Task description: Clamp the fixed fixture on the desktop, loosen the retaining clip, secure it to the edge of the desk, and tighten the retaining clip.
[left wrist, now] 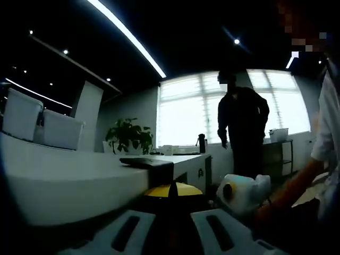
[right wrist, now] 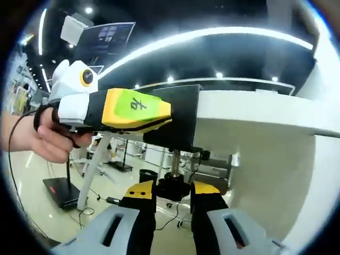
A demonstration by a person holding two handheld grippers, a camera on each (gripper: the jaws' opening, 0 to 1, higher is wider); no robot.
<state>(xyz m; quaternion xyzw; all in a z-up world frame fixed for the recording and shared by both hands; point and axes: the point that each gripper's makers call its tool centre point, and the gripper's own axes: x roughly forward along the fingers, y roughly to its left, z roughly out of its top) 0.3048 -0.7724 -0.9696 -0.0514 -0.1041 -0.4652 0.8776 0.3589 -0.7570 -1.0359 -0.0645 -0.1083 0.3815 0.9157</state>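
Fixture (right wrist: 178, 119), a black clamp bracket, sits over the edge of the white counter (right wrist: 255, 109), with its threaded screw (right wrist: 175, 162) hanging down below the lip. In the right gripper view the left hand-held gripper (right wrist: 162, 114) reaches in from the left, its yellow-and-black jaws clamped on the bracket's body, apparently to keep it level against the edge while the screw is worked. A hand (right wrist: 48, 135) grips its white handle. The right hand-held gripper (right wrist: 173, 191) comes up from beneath, its jaws closed around the black knob (right wrist: 172, 187) at the foot of the screw; that hold suits turning the knob to tighten the retaining clip, which looks like the step in hand.

In the left gripper view the fixture (left wrist: 146, 162) shows as a dark plate on the counter's top (left wrist: 74, 175) near the corner, and the right hand-held gripper (left wrist: 241, 194) appears low at right.

The counter is smooth and white with a thick rounded edge. The room is an office with strip lights, bright windows, a potted plant (left wrist: 127, 135), and a person (left wrist: 241, 127) standing by the window.
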